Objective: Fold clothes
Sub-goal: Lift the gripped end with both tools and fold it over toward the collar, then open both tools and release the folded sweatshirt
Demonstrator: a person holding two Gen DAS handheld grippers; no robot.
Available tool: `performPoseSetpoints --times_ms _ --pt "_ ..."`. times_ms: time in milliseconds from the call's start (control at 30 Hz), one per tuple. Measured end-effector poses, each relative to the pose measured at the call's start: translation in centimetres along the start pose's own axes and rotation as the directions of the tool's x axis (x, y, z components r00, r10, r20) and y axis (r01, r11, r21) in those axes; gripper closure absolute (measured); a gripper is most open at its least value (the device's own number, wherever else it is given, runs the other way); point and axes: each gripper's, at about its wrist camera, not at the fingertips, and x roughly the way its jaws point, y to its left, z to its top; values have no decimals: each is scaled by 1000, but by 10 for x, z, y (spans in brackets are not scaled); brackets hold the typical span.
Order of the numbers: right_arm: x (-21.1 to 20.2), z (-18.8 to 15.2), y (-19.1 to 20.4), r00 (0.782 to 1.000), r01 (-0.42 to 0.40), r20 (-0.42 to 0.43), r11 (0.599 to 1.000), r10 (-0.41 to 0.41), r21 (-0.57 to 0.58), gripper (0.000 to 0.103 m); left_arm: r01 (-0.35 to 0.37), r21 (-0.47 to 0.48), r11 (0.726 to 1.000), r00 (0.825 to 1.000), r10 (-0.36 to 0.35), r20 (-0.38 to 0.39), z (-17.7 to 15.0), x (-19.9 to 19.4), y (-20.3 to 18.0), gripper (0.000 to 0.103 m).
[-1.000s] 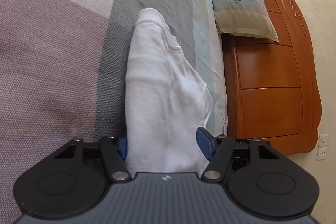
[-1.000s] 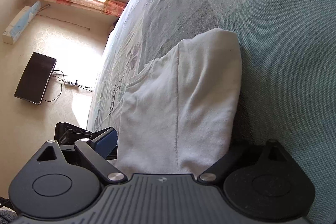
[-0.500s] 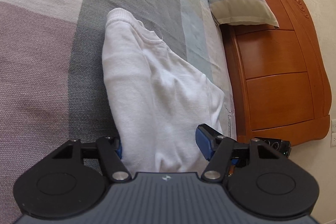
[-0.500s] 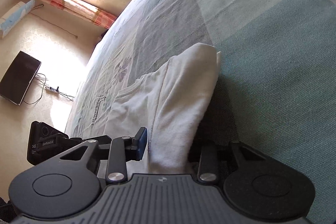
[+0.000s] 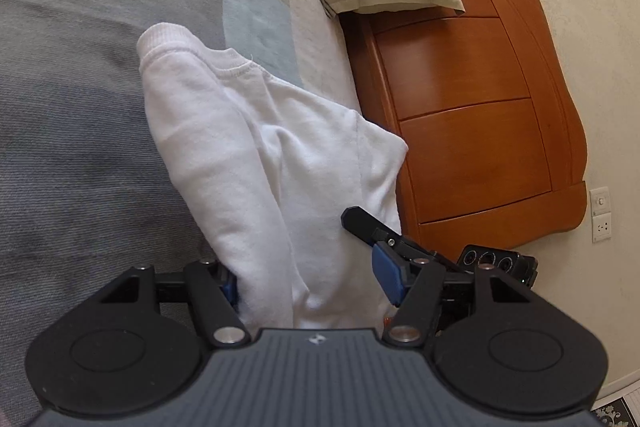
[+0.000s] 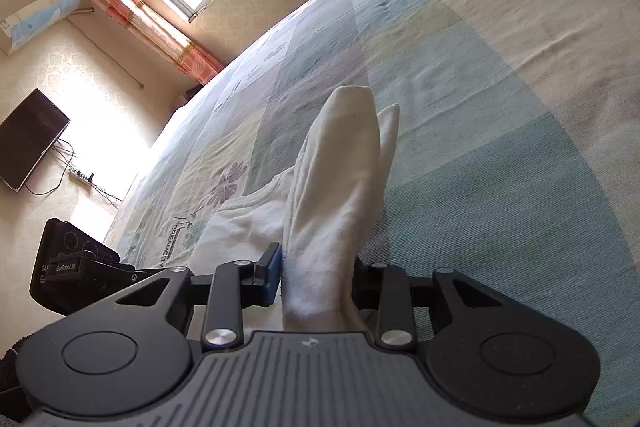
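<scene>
On the bed (image 6: 500, 75), the white sweatshirt (image 5: 256, 155) is pinched by both tools, left tool (image 5: 308, 283) and right tool (image 6: 316, 279). Its long axis runs away from them, toward the far cuff; the right tool's jaws have just been closed on it.

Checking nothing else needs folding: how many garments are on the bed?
1: a white sweatshirt lying near the bed's edge, held between both hand-held grippers. Others outside the views may be hidden.

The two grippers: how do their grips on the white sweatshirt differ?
The right gripper has just been closing; its jaws pinch a narrow, bunched fold of the white sweatshirt. The left gripper stands wider, around a broad, flatter part. Both hold the same sweatshirt over the bed.
</scene>
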Motion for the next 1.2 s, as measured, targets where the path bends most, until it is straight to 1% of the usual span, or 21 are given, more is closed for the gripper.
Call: performPoseSetpoints --times_ms 100,233,400,467,567,633,700,733,800,833,867,900,967,1000,1033,1100,1133,1167,1200 --pt "-25 10 -16 997 59 44 998 -59 -4 65 28 35 999 999 -26 -42 9 33 -16 41" --pt "-54 26 -45 985 139 102 990 -140 14 65 63 72 995 994 -56 -91 20 84 -36 41" --pt "-77 48 -78 956 253 153 967 -252 16 65 92 85 992 987 -80 -136 26 138 -51 41" --pt "-84 56 -92 939 300 171 954 -299 22 65 100 87 991 986 -87 -142 29 157 -55 41" --pt "-91 67 -112 919 350 185 936 -349 30 65 102 92 991 985 -88 -151 29 178 -55 41" --pt "-93 69 -127 910 368 184 928 -371 48 65 97 89 991 983 -81 -164 27 185 -49 41" --pt "-92 68 -142 901 390 177 918 -396 66 65 74 85 994 982 -58 -181 20 186 -37 41" --pt "-91 67 -149 894 408 170 910 -414 73 65 49 87 995 980 -31 -197 17 186 -31 41" --pt "-86 63 -161 862 481 140 874 -486 75 60 -2 124 992 975 29 -221 14 176 -22 41" --pt "-84 60 -166 841 521 127 851 -526 74 56 -22 158 987 973 58 -224 13 165 -18 41" --pt "-86 58 -168 810 568 125 820 -572 68 52 -39 192 981 973 81 -217 13 152 -17 40" --pt "-94 55 -167 789 596 140 801 -598 63 52 -50 227 973 975 96 -200 15 140 -19 39" --pt "-117 49 -155 762 619 206 784 -614 48 52 -66 324 944 983 117 -141 21 112 -29 37" --pt "-125 44 -147 767 608 236 793 -597 29 51 -69 365 928 986 120 -118 24 106 -36 34" --pt "-128 40 -140 782 589 250 808 -571 3 49 -62 402 914 988 113 -106 31 107 -47 32" --pt "-131 33 -126 811 551 268 833 -520 -51 48 -23 462 887 991 81 -107 50 128 -77 30" --pt "-125 30 -123 826 538 248 839 -506 -77 48 12 476 879 990 56 -128 54 143 -89 29" --pt "-117 27 -124 829 541 228 835 -510 -98 48 38 486 873 988 39 -148 52 156 -94 28" --pt "-109 24 -129 824 556 206 825 -528 -105 48 50 493 868 986 35 -163 49 170 -97 28"
